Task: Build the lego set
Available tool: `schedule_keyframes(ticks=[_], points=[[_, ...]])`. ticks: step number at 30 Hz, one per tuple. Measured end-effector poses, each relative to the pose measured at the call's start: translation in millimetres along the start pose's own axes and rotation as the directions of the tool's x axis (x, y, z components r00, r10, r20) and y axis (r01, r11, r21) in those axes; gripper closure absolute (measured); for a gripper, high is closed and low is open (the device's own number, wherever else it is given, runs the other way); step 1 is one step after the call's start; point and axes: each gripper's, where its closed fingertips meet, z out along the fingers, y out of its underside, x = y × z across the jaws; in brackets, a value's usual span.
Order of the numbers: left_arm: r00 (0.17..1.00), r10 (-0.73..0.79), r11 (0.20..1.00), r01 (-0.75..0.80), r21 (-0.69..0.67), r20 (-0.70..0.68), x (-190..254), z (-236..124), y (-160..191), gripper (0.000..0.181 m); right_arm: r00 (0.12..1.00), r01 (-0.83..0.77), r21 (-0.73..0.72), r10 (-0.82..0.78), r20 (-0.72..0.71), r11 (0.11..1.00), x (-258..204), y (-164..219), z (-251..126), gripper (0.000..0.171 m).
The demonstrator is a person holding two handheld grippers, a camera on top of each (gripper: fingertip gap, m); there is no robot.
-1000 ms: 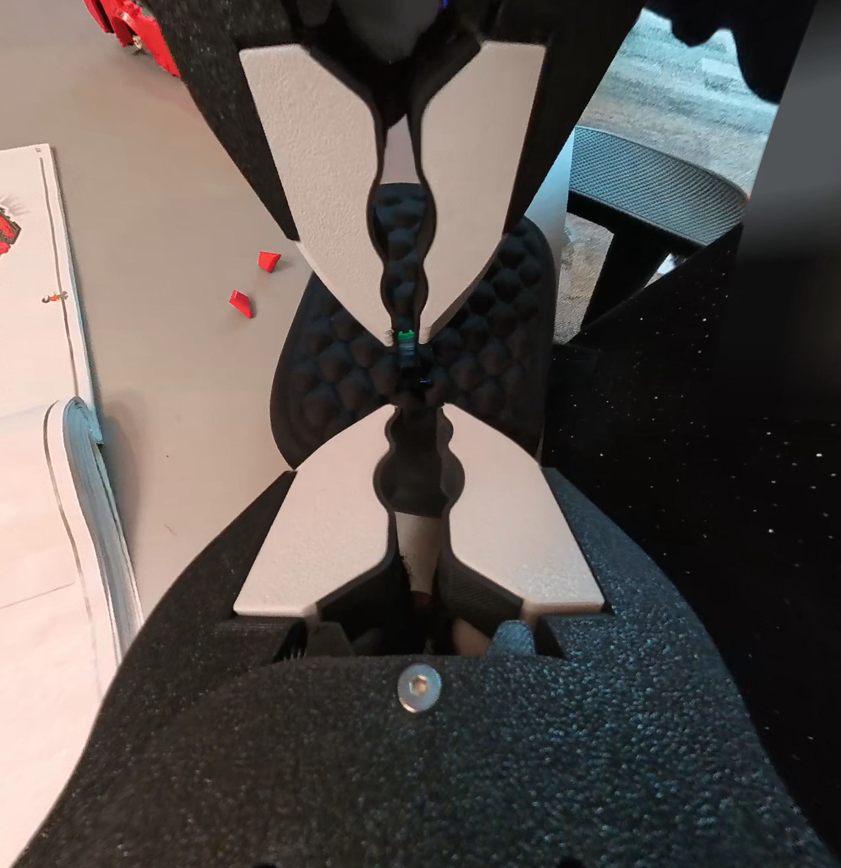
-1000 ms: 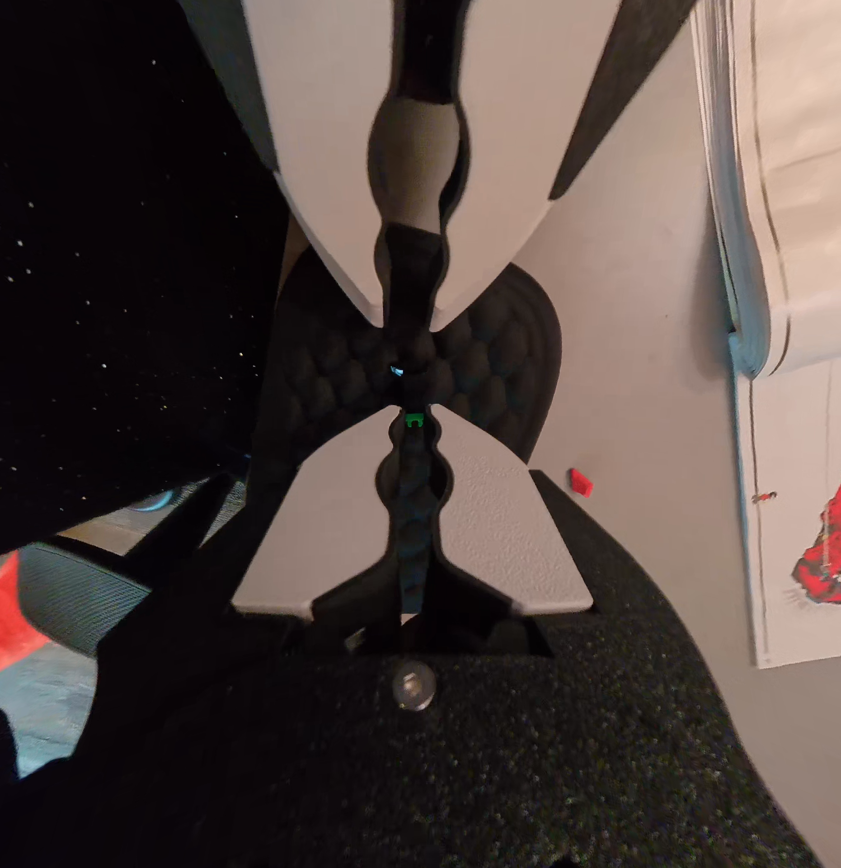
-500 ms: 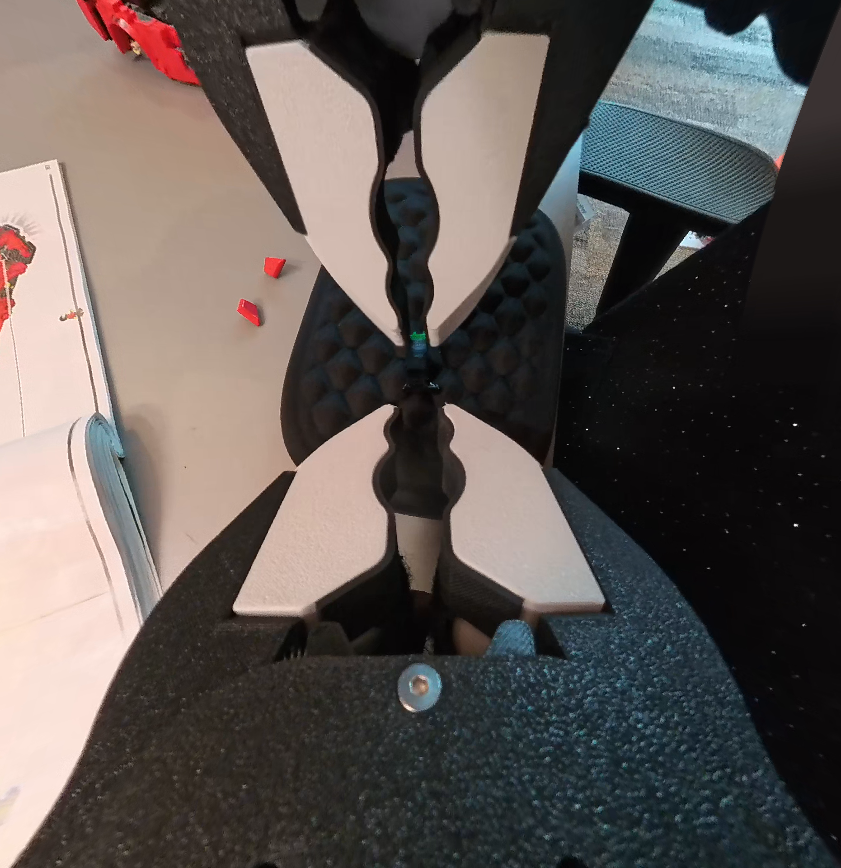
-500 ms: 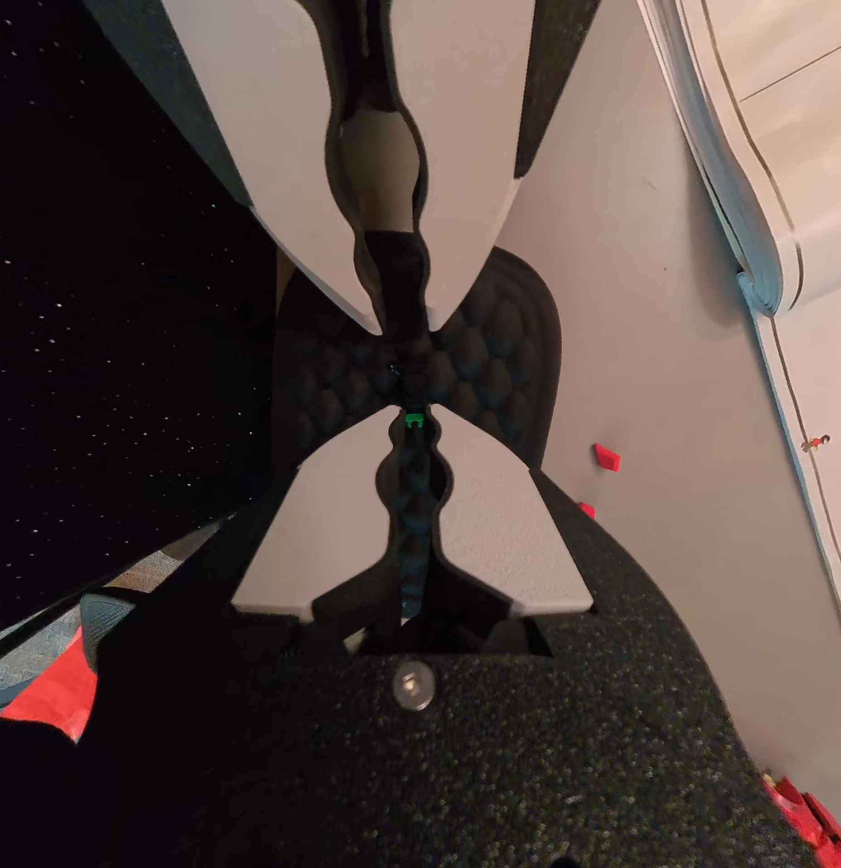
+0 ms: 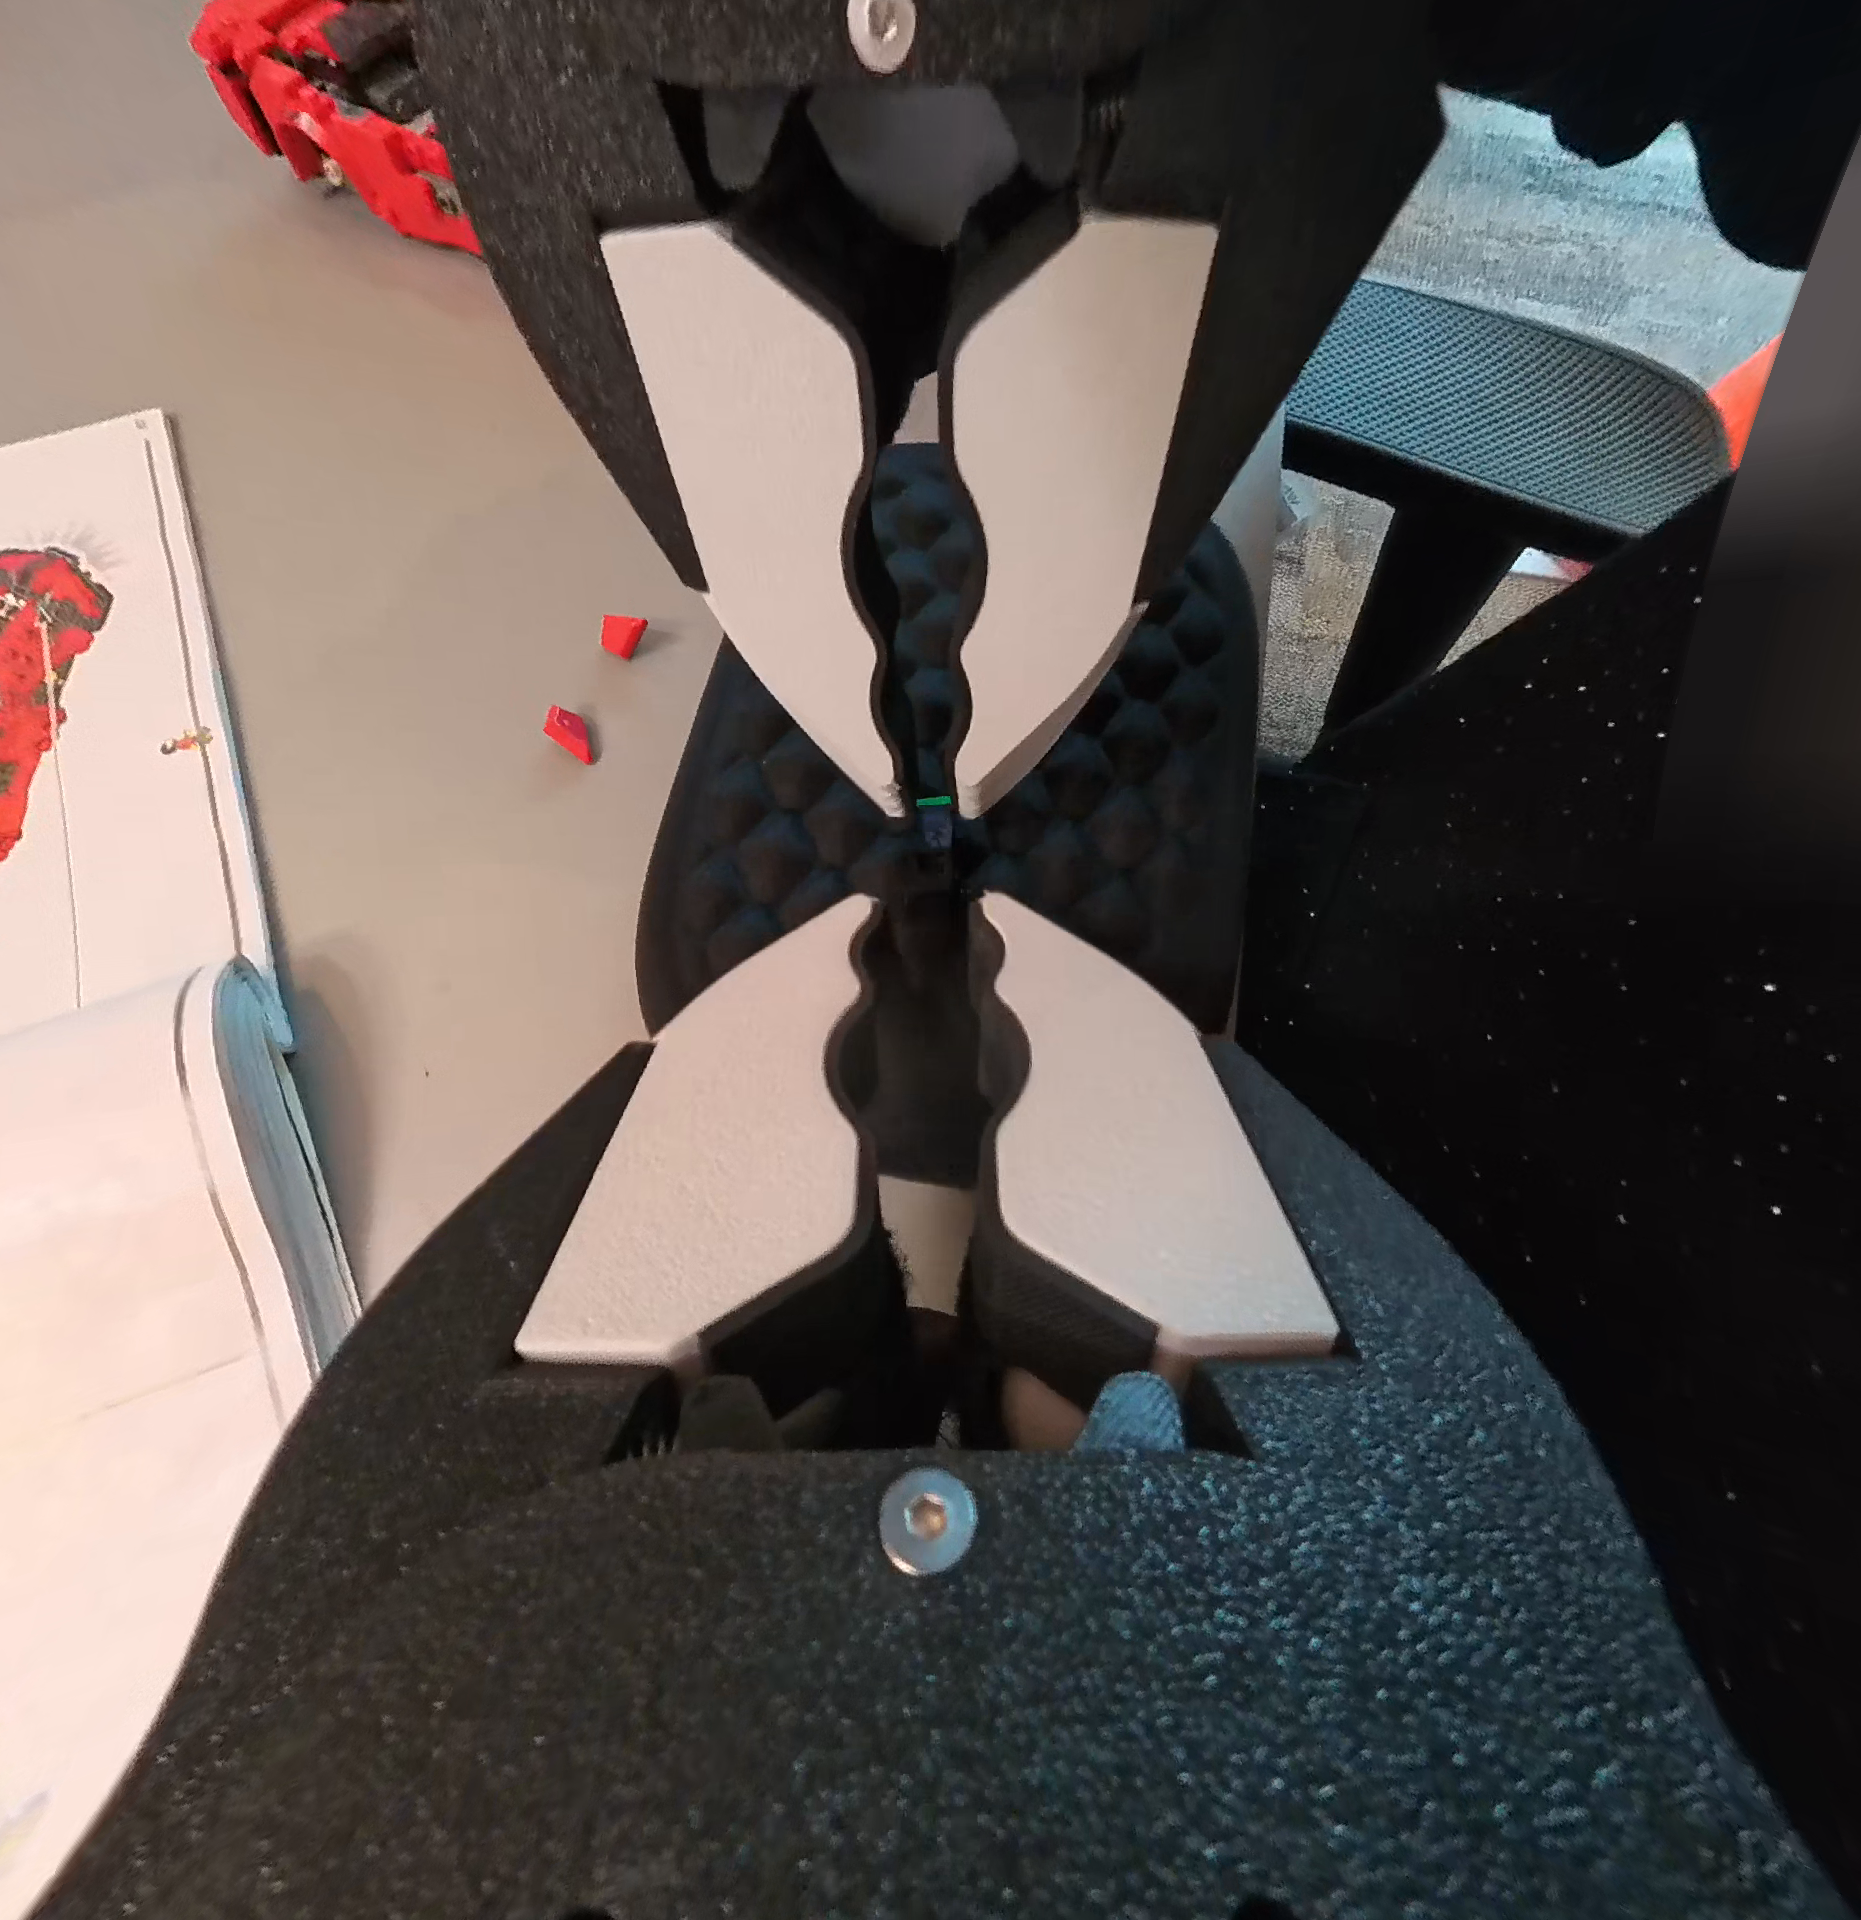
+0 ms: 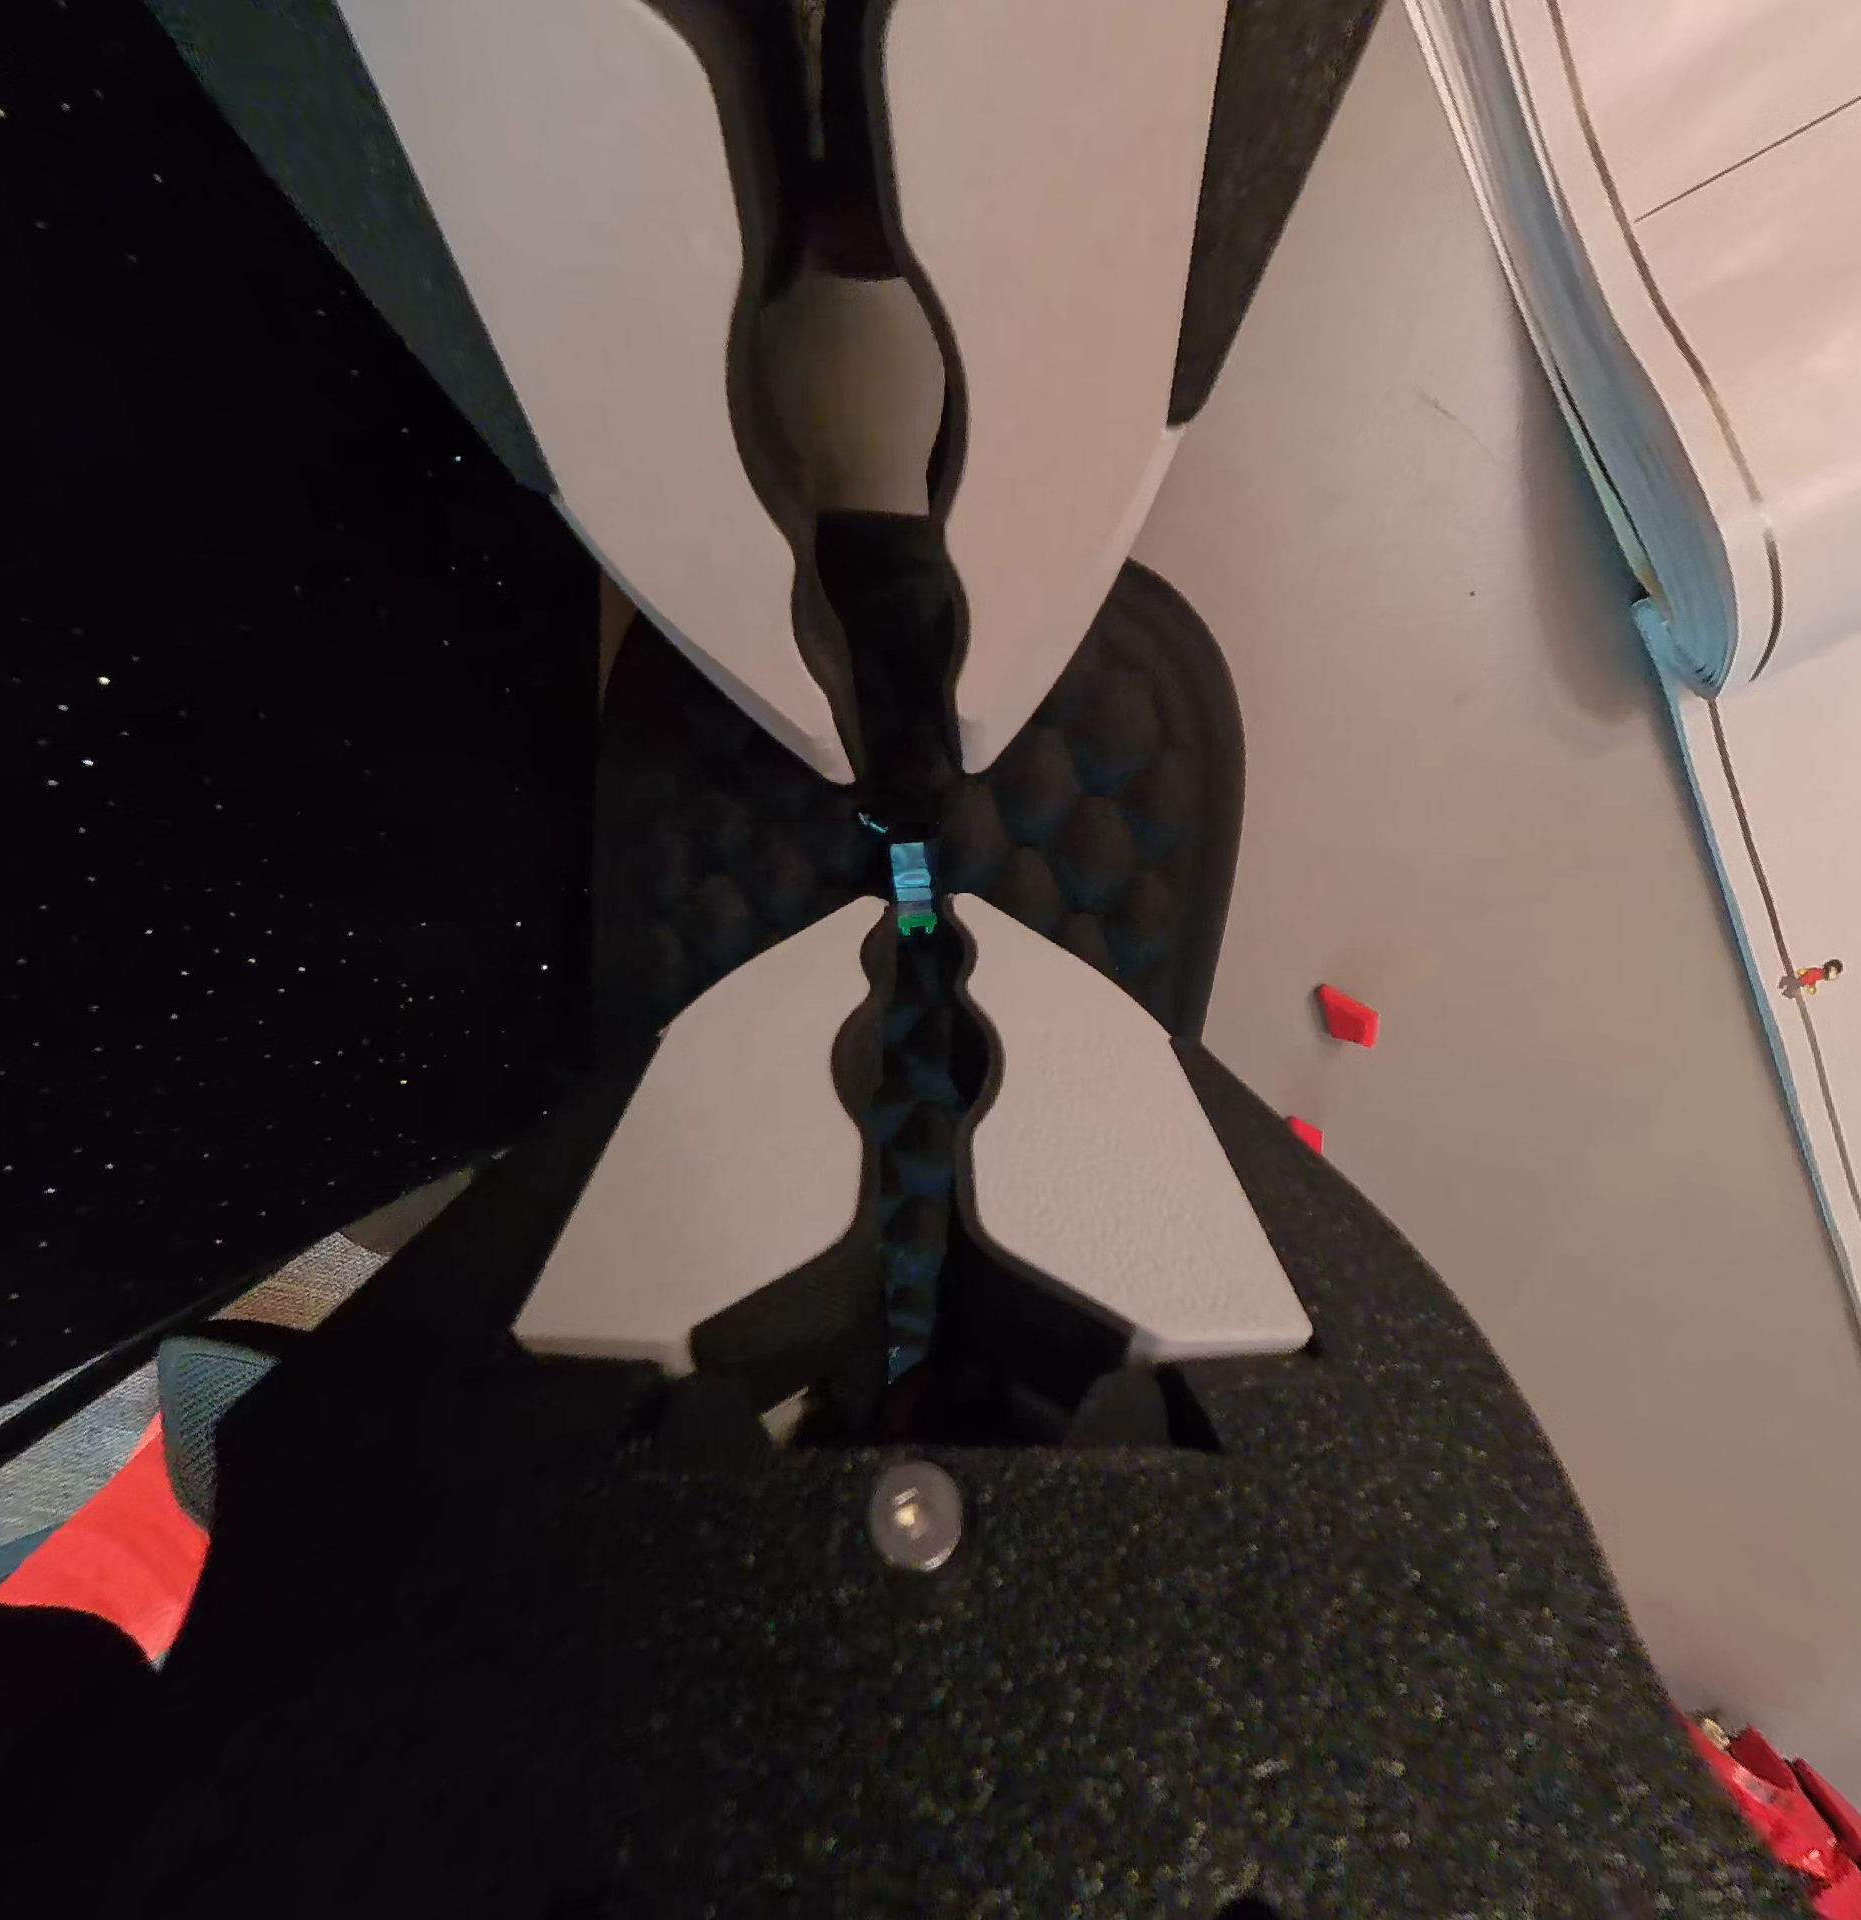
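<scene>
My two grippers meet tip to tip above a black dimpled pad (image 5: 1113,821). In the left wrist view my left gripper (image 5: 926,902) is at the bottom, shut on a tiny dark piece (image 5: 934,833). My right gripper (image 5: 931,798) comes in from the top, shut on a tiny green piece (image 5: 934,801). The dark piece touches the green one. In the right wrist view my right gripper (image 6: 915,916) pinches the green piece (image 6: 915,922). The small piece (image 6: 910,864) spans the gap up to the left gripper (image 6: 905,777).
On the grey table (image 5: 406,582) lie two loose red pieces (image 5: 622,634) (image 5: 571,734), an open instruction booklet (image 5: 84,790) at the left and a red lego model (image 5: 354,177) at the far left. A mesh chair (image 5: 1508,395) stands beyond the table's right edge. Only a small space, under 4 cm, lies between the two pairs of fingers.
Both grippers stay shut and tip to tip and have drifted together over the table. More of the red model and the right gripper's body now shows in the left wrist view.
</scene>
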Motion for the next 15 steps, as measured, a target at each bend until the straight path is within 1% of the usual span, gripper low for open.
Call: schedule_keyframes(ticks=[4,7,12,15], points=[[1.000,0.013,1.000,-0.013,-0.005,-0.006,1.8,6.7,-3.7,0.172,1.000,0.010,-0.010,-0.010,-0.005,1.000,-0.3,0.9,-0.1,0.164],[1.000,0.016,0.999,-0.017,-0.027,-0.027,4.6,9.9,-1.2,0.180,1.000,0.012,-0.002,-0.012,-0.006,1.000,-0.8,-0.2,0.1,0.164],[0.999,-0.008,0.999,0.006,-0.036,-0.046,5.3,10.5,1.6,0.181,1.000,0.014,0.008,-0.014,-0.007,1.000,-0.5,-0.9,0.5,0.164],[0.999,0.005,0.998,-0.008,-0.067,-0.040,3.6,10.3,6.0,0.181,1.000,0.013,0.023,-0.013,-0.015,1.000,0.4,-3.3,0.8,0.164]])
